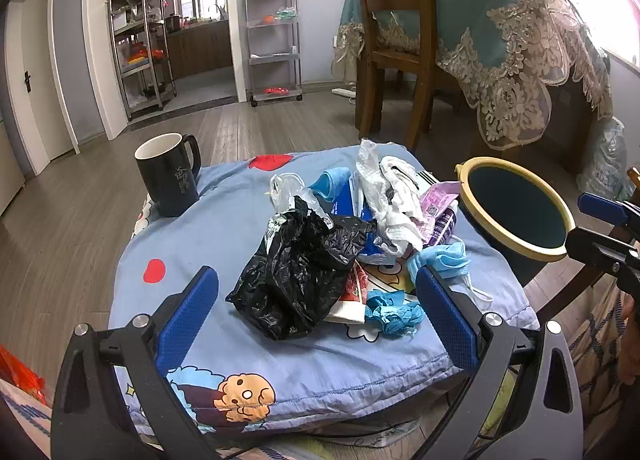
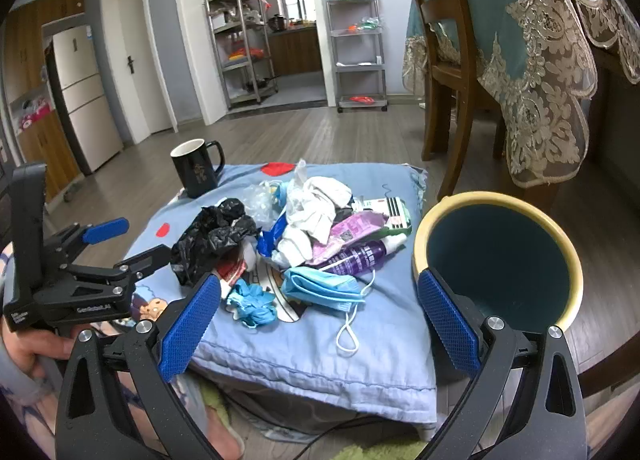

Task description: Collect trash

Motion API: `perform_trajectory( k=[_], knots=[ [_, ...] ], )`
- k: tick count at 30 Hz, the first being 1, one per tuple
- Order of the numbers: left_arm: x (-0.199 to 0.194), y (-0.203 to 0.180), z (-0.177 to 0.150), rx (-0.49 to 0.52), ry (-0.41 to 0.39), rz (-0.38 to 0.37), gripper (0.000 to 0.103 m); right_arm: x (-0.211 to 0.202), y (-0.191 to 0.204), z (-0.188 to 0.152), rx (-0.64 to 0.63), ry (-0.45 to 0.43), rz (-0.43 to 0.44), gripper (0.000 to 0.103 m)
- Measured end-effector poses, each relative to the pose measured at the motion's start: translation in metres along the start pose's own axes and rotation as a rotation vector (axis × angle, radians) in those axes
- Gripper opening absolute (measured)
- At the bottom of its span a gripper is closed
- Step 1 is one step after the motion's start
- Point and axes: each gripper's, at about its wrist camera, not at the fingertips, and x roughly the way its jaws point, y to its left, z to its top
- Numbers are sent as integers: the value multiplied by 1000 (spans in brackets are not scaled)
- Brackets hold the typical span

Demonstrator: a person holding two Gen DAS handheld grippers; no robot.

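Observation:
A pile of trash lies on a low table under a blue cartoon cloth [image 1: 208, 228]: a crumpled black plastic bag [image 1: 296, 272], a blue glove [image 1: 394, 312], a blue face mask [image 1: 442, 260], white wrappers [image 1: 390, 196] and a purple packet [image 1: 438, 204]. My left gripper [image 1: 316, 308] is open, its fingers either side of the black bag and glove, near the table's front. My right gripper [image 2: 320, 324] is open and empty in front of the face mask [image 2: 320, 288]. The left gripper also shows in the right wrist view [image 2: 120, 244]. A dark bin with a yellow rim [image 2: 496, 260] stands right of the table.
A black mug [image 1: 170, 176] stands at the table's far left corner. A wooden chair [image 1: 396, 40] and a table with a lace cloth [image 1: 520, 40] stand behind. Metal shelves [image 1: 140, 48] and a trolley [image 1: 274, 36] are by the far wall.

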Motion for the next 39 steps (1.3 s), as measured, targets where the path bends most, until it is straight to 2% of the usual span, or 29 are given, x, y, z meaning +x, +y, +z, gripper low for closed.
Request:
perform_trajectory(
  k=[39],
  knots=[
    [4, 2, -2, -5, 14, 9, 97, 1, -3, 0, 9, 1, -4, 98]
  ],
)
